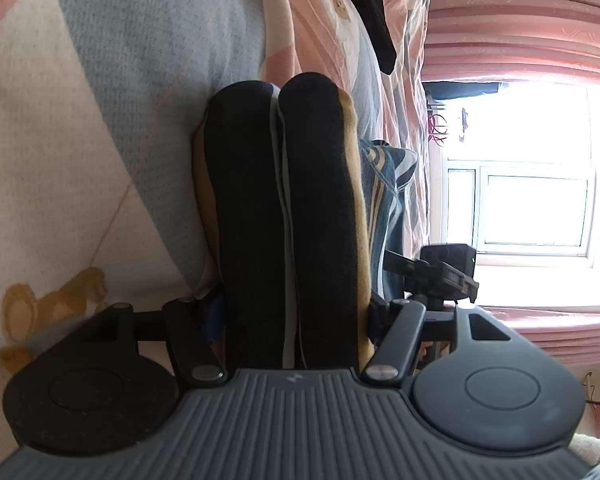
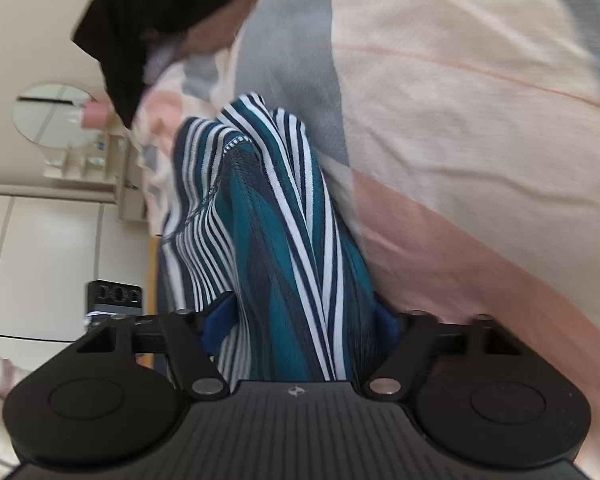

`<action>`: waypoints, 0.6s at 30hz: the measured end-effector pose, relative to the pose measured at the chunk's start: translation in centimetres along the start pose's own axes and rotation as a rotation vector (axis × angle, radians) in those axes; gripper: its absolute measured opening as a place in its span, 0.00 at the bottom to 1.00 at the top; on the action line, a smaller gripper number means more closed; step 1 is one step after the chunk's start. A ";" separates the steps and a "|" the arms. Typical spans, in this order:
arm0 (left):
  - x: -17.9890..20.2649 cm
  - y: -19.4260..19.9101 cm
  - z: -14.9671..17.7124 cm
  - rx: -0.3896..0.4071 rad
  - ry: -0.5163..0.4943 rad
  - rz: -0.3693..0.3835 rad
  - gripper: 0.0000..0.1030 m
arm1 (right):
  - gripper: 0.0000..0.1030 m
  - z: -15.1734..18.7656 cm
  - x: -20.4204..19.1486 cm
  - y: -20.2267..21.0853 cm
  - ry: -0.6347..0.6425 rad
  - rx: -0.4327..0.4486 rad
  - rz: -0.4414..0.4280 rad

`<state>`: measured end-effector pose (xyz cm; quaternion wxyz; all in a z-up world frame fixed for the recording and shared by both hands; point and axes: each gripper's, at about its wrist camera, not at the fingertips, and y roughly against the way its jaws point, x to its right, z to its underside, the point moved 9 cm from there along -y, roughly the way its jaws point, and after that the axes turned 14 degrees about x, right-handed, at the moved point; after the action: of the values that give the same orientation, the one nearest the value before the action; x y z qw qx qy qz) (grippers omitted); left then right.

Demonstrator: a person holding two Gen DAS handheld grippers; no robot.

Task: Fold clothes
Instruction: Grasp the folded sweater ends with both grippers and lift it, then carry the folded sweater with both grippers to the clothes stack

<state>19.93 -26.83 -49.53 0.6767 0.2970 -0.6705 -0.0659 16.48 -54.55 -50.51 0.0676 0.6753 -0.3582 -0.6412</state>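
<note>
A striped garment (image 2: 276,208) in teal, navy and white is bunched up between the fingers of my right gripper (image 2: 300,312). It hides the fingertips, and the gripper is shut on it. In the left wrist view my left gripper (image 1: 278,92) has its black pads (image 1: 244,200) pressed together on a thin pale edge of cloth (image 1: 282,184). Folds of the same striped garment (image 1: 384,188) show just behind the right finger. Both grippers hang over a bed cover (image 1: 100,120) with pink, grey and cream patches.
A black garment (image 2: 140,12) lies on the bed further off, and the left wrist view shows this black garment (image 1: 374,12) too. Pink curtains (image 1: 520,20) frame a bright window (image 1: 536,208). A round mirror (image 2: 52,114), a shelf and white cupboards stand beside the bed.
</note>
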 end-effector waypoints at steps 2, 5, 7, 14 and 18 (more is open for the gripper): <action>0.0 0.1 -0.1 -0.006 -0.005 -0.007 0.56 | 0.43 0.6 -0.8 -0.4 0.006 0.004 0.016; 0.6 0.3 -0.3 -0.031 -0.055 -0.028 0.51 | 0.35 1.7 -2.1 1.3 -0.025 0.080 0.041; 1.3 0.6 -0.4 -0.066 -0.088 -0.035 0.49 | 0.34 2.9 -3.0 3.1 -0.064 0.142 0.048; 5.9 1.3 0.2 -0.254 -0.283 -0.043 0.47 | 0.34 12.8 -5.5 9.9 -0.346 0.484 0.031; 9.3 1.4 3.2 -0.411 -0.425 -0.018 0.47 | 0.34 22.9 -6.6 13.0 -0.574 0.748 -0.013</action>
<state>17.37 -31.22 -40.99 0.5665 0.1393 -0.7670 -0.2672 -9.10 -51.91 -41.76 -0.2863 0.4511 -0.5646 -0.6292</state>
